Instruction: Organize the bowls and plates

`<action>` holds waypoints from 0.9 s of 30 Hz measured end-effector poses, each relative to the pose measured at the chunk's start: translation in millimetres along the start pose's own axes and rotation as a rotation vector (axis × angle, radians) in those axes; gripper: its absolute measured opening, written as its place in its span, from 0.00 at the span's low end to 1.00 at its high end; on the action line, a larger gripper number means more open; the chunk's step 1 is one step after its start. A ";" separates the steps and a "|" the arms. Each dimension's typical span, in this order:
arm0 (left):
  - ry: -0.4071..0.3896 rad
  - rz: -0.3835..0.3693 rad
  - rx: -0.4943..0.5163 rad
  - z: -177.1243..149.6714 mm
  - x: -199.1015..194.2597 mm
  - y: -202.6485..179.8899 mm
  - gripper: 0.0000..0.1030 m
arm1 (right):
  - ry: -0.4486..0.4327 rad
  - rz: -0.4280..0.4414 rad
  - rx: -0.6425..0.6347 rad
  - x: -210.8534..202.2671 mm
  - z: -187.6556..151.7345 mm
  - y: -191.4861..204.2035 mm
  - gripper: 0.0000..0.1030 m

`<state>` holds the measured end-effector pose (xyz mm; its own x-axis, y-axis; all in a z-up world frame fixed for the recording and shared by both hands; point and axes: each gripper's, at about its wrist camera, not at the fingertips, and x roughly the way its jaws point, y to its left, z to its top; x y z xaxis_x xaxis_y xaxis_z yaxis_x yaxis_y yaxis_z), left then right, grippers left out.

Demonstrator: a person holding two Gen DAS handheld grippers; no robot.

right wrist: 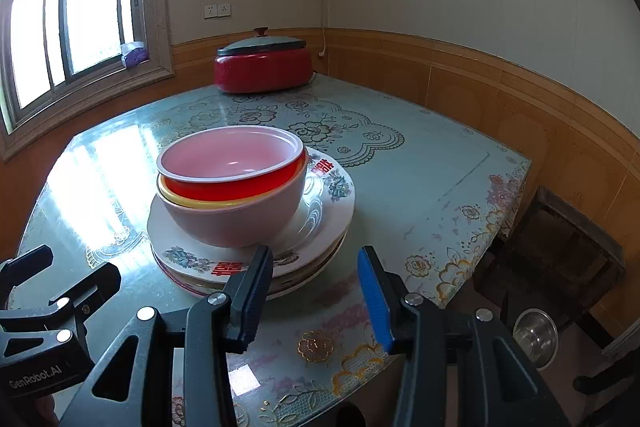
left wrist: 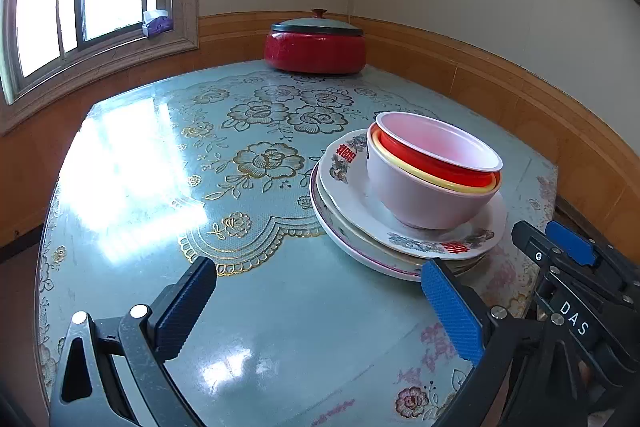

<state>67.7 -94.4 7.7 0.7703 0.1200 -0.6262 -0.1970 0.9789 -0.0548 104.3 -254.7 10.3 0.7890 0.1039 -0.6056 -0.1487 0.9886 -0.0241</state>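
A stack of several floral plates (left wrist: 348, 187) (right wrist: 326, 199) lies on the blue flowered table (left wrist: 280, 327) (right wrist: 420, 187). On the top plate stands a nest of bowls (left wrist: 416, 199) (right wrist: 240, 223): a white outer one, yellow and red rims, a pale pink one innermost. My left gripper (left wrist: 320, 307) is open wide over bare table, its right pad just in front of the stack's near edge. My right gripper (right wrist: 314, 295) is open with nothing between its fingers, and its left finger overlaps the stack's near rim in the picture.
A red lidded pot (left wrist: 316, 47) (right wrist: 262, 67) sits at the table's far corner by the wall. Right of the table's edge stand a dark wooden stool (right wrist: 560, 247) and a metal bowl (right wrist: 536, 333) on the floor. A window is at the left.
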 end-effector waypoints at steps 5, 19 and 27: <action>-0.013 0.004 0.010 0.8 -3.3 0.1 1.00 | 0.007 0.014 -0.012 0.6 -0.3 5.3 0.43; -0.022 0.023 0.009 6.4 -0.3 0.0 1.00 | 0.012 0.027 -0.033 1.7 4.1 14.3 0.43; -0.026 0.025 -0.007 8.8 3.2 3.8 1.00 | 0.008 0.034 -0.041 5.5 6.7 17.5 0.43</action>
<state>74.8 -88.8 12.4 0.7807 0.1488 -0.6070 -0.2206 0.9743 -0.0447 110.0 -236.2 11.9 0.7784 0.1366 -0.6127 -0.2002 0.9791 -0.0361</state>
